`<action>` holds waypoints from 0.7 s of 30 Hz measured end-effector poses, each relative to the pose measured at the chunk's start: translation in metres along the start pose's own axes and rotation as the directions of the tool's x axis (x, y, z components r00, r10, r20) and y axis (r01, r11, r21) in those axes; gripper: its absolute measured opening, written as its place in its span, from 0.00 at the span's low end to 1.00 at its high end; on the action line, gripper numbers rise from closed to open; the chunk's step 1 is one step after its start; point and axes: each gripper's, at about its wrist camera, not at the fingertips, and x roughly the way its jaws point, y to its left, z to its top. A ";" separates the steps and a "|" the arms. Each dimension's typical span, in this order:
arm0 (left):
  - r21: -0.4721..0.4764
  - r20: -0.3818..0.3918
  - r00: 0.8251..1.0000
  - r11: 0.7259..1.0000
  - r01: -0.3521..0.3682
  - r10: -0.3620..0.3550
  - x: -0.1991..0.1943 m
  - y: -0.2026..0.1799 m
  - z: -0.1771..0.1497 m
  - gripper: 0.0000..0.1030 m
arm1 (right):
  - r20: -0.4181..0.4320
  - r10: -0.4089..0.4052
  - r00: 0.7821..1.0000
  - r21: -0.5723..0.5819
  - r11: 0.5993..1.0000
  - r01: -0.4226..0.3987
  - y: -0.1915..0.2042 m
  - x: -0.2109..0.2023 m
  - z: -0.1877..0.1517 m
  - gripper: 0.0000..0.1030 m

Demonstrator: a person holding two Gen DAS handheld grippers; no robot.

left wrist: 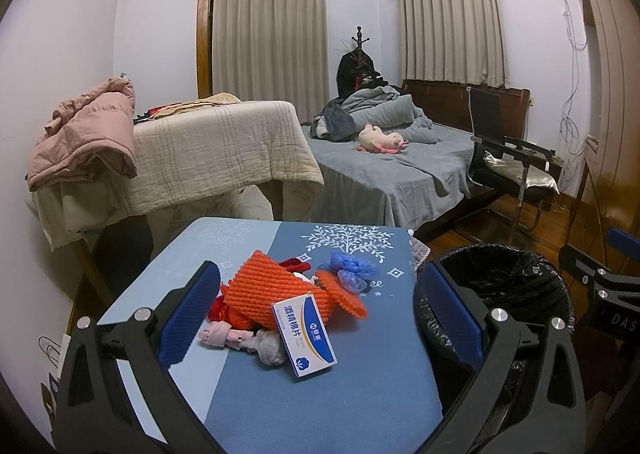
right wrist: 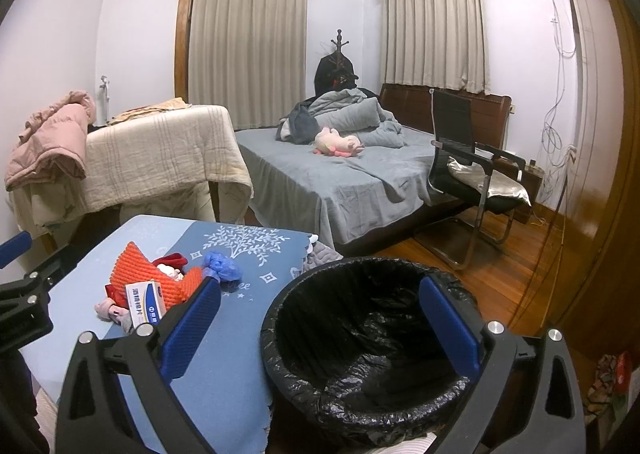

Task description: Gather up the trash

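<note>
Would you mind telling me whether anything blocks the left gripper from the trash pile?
Nothing visible does. The left gripper is open and the white box and orange foam net lie directly ahead between its jaws on the blue table.

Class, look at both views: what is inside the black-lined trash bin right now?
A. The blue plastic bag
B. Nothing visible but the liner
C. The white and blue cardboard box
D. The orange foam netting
B: the black-lined trash bin shows only crumpled liner; the trash still lies on the blue table cover.
</note>
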 end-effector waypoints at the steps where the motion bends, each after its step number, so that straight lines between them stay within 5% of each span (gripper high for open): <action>1: 0.000 0.000 1.000 1.000 0.000 0.000 0.000 0.000 0.000 0.95 | 0.000 0.000 1.000 0.001 1.000 0.000 0.000 0.000 0.000 0.94; 21: 0.000 0.000 1.000 1.000 0.000 0.000 0.000 0.000 -0.001 0.95 | -0.003 0.000 1.000 0.000 1.000 0.000 0.002 0.001 -0.001 0.94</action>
